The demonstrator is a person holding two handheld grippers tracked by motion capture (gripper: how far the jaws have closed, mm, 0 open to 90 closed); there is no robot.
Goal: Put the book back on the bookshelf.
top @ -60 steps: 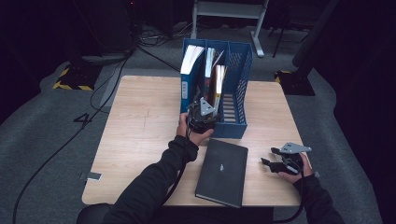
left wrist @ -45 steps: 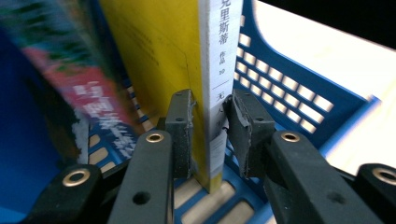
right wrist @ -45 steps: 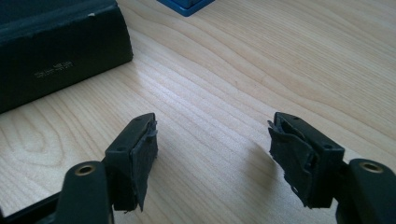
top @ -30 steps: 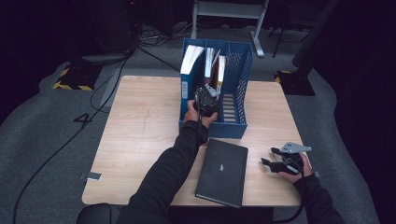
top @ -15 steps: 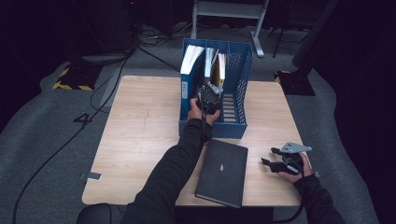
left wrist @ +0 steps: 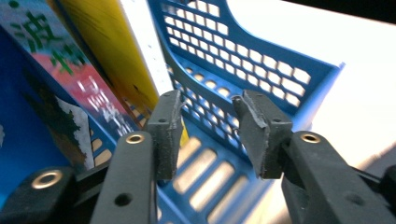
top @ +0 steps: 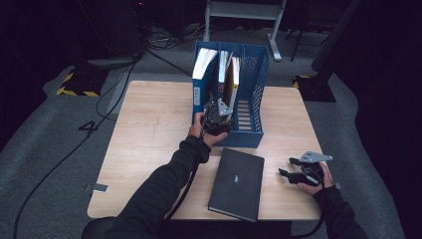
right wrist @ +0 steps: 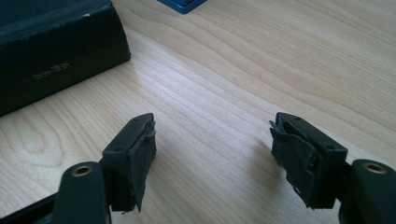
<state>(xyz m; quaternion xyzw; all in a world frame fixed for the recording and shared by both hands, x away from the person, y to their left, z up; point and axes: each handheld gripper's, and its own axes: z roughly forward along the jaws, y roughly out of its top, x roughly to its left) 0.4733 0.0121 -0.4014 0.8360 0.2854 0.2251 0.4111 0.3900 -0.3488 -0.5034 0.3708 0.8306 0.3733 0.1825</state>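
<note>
A blue file rack point(top: 254, 89) stands at the far middle of the table, holding a blue binder point(top: 201, 74) and a yellow book point(top: 230, 79) upright. My left gripper point(top: 217, 112) hovers at the rack's open front. Its jaws have just been opening and nothing lies between them. In the left gripper view, the left gripper point(left wrist: 208, 100) faces the rack's lattice wall point(left wrist: 261, 70), with the yellow book point(left wrist: 107, 51) to the left. A black book point(top: 237, 181) lies flat near the front edge. My right gripper point(top: 286, 167) rests open on the table beside it, empty point(right wrist: 212, 135).
The wooden table point(top: 149, 129) has bare room left of the rack. The rack's right compartment point(top: 246, 112) holds nothing. A corner of the black book point(right wrist: 46, 46) lies close to the right gripper's left jaw. Cables and a metal stand sit on the floor beyond.
The left gripper pushed the yellow book upright into the rack, then opened off it and drew back a little toward the front. The right gripper stayed put.
</note>
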